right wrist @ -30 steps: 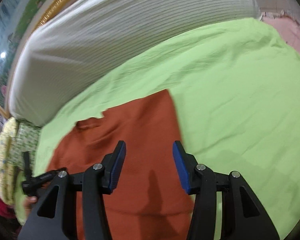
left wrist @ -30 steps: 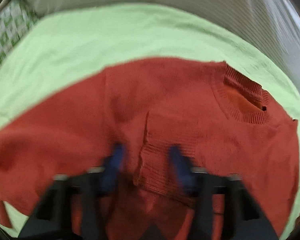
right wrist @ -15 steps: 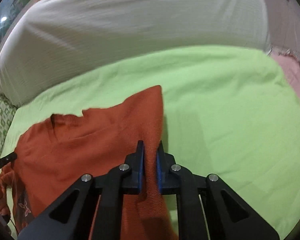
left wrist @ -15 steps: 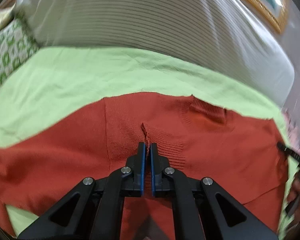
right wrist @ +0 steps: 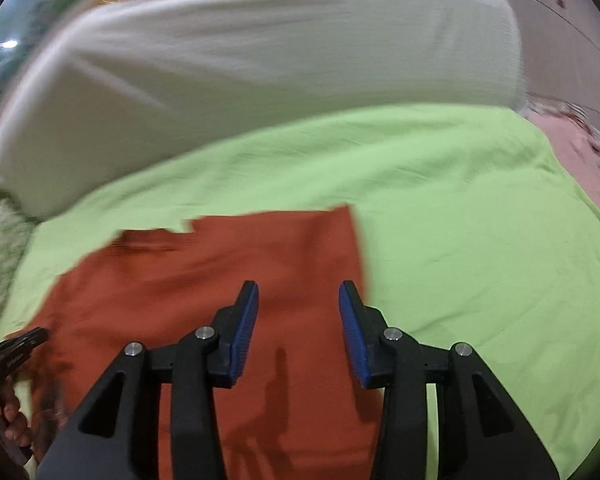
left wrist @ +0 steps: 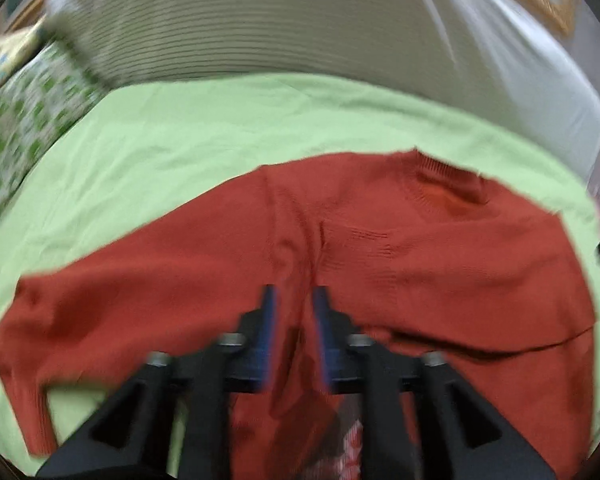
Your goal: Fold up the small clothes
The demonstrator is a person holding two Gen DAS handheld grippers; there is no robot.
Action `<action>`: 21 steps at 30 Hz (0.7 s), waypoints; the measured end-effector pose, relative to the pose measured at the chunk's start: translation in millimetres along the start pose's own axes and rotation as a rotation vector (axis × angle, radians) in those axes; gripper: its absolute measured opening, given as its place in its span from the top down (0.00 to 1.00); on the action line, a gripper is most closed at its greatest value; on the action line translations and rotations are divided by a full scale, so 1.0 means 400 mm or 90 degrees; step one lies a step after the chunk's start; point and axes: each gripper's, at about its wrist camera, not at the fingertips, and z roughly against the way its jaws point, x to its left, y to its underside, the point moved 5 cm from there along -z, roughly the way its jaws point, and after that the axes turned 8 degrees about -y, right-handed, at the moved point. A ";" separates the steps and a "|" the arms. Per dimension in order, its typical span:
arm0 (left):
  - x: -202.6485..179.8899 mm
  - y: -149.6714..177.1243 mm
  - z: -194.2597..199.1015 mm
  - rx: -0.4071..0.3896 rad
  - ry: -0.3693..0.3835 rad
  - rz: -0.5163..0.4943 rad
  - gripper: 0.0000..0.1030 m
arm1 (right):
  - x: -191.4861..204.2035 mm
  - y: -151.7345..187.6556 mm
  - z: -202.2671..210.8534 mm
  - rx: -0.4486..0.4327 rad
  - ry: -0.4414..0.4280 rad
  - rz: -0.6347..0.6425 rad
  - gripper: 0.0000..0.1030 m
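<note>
A rust-red knit sweater (left wrist: 440, 260) lies flat on the green sheet (left wrist: 180, 140), neck at the far right, one sleeve stretched out to the left, the other sleeve folded across the chest. My left gripper (left wrist: 293, 300) is partly open over the folded sleeve's cuff and holds nothing; the view is blurred. In the right wrist view the sweater (right wrist: 220, 280) shows its straight right edge. My right gripper (right wrist: 298, 292) is open above that edge, empty.
A white ribbed mattress or pillow (left wrist: 300, 20) stands along the far side of the bed. A green patterned cushion (left wrist: 16, 120) lies at the left. Pink fabric (right wrist: 580, 152) lies at the far right. The left gripper's handle (right wrist: 12, 352) shows at the lower left.
Both grippers were shut on the sweater half a second ago, the left on the folded sleeve, the right on the side edge. Both have now opened and let go, and drawn back a little.
</note>
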 end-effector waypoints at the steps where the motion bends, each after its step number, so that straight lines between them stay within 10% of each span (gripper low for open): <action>1: 0.026 0.012 0.027 -0.003 0.013 0.028 0.42 | 0.026 0.008 0.005 -0.001 -0.028 0.003 0.57; 8: 0.234 0.109 0.087 0.068 0.037 0.226 0.26 | 0.230 0.106 -0.019 0.055 -0.161 0.041 0.56; 17: 0.563 0.232 0.011 0.142 0.114 0.565 0.21 | 0.255 0.232 -0.044 0.120 -0.161 0.000 0.56; 21: 0.597 0.182 -0.027 0.153 0.080 0.587 0.15 | 0.243 0.257 -0.043 0.136 -0.145 -0.021 0.55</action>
